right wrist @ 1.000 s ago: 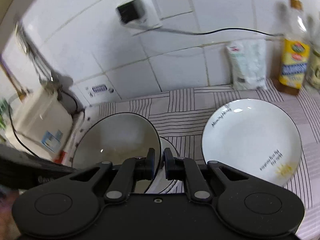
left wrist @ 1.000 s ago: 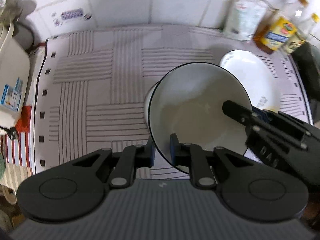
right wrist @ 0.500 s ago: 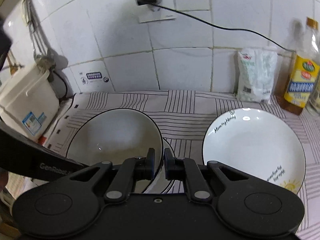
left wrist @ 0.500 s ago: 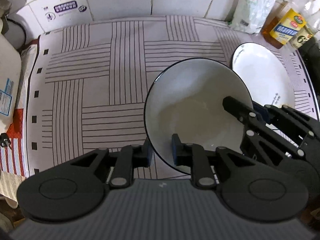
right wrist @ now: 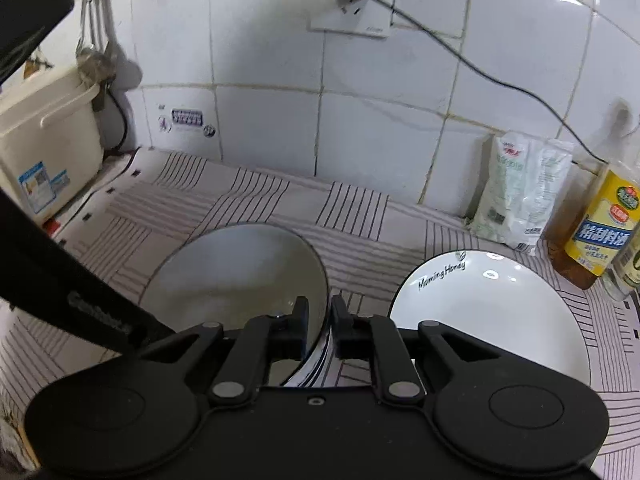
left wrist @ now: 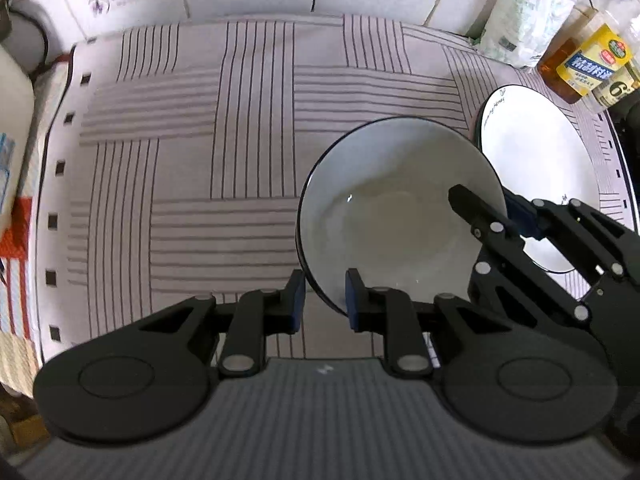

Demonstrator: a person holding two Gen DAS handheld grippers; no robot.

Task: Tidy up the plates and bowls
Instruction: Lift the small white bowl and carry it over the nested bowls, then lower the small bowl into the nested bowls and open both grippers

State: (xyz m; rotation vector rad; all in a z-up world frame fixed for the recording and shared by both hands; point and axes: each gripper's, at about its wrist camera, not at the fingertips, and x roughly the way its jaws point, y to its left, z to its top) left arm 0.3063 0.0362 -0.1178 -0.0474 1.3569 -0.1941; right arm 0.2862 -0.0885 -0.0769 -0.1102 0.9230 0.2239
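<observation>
A white bowl with a black rim (left wrist: 400, 216) (right wrist: 240, 272) sits level on the striped cloth, nested on the rims of one or more bowls below it (right wrist: 316, 364). My left gripper (left wrist: 325, 300) straddles its near rim; the pads stand slightly off the rim. My right gripper (right wrist: 320, 316) (left wrist: 490, 204) straddles the right side of the rim. Its jaws are opening, with the rim between them and a small gap showing. A white plate with a black rim and lettering (left wrist: 532, 168) (right wrist: 492, 320) lies flat to the right of the bowl.
The striped cloth (left wrist: 200, 140) stretches bare to the left and behind the bowl. A cream container (right wrist: 48, 148) stands at the far left. A white bag (right wrist: 520, 188) and oil bottles (right wrist: 604, 224) line the tiled wall at the right. A cable hangs from a wall socket (right wrist: 348, 16).
The bowl went from tilted in the air to down and level on the bowl beneath. Both grippers came down with it, the right one rolled level, and both pairs of pads spread slightly.
</observation>
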